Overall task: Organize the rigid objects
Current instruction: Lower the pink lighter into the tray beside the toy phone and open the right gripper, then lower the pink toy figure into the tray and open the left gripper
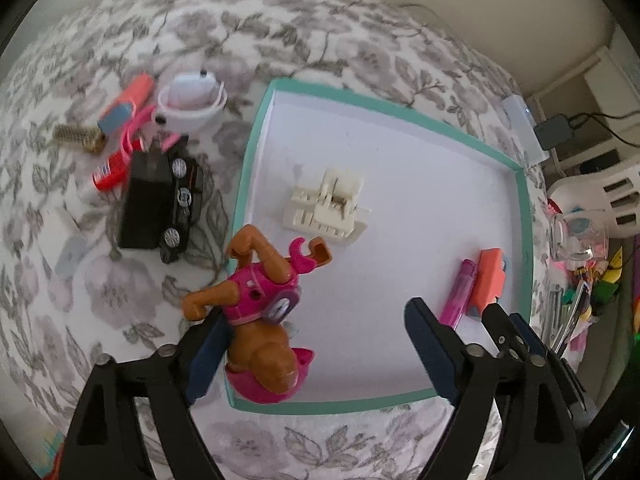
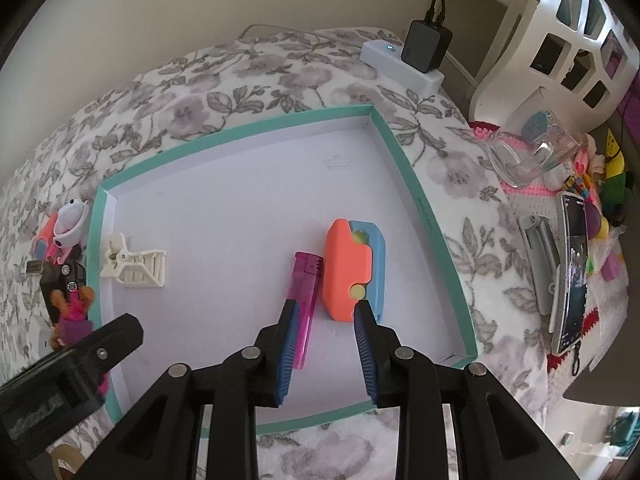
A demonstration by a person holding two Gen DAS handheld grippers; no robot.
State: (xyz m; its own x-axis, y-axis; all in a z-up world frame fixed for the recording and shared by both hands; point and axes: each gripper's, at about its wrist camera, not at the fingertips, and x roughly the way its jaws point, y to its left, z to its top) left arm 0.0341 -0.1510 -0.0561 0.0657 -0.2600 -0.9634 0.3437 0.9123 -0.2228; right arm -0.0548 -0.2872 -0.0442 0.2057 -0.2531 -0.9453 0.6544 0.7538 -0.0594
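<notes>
A white tray with a teal rim (image 1: 460, 120) (image 2: 248, 128) lies on the floral bedspread. In it are a cream hair clip (image 1: 326, 208) (image 2: 134, 266), a pink lighter (image 1: 458, 296) (image 2: 304, 300) and an orange-and-blue toy (image 1: 488, 280) (image 2: 352, 268). My left gripper (image 1: 316, 344) is open; a brown-and-pink toy dog (image 1: 260, 308) (image 2: 72, 312) lies across the tray's left rim against its left finger. My right gripper (image 2: 324, 340) is open and empty, low over the tray just in front of the lighter and the orange toy.
Left of the tray lie a black toy car (image 1: 164, 200), a white-and-pink toy (image 1: 192, 100), an orange toy (image 1: 128, 104) and a gold roller (image 1: 80, 138). To the right are a glass mug (image 2: 532, 152), a phone (image 2: 572, 268), a charger (image 2: 424, 46) and a white chair (image 2: 560, 24).
</notes>
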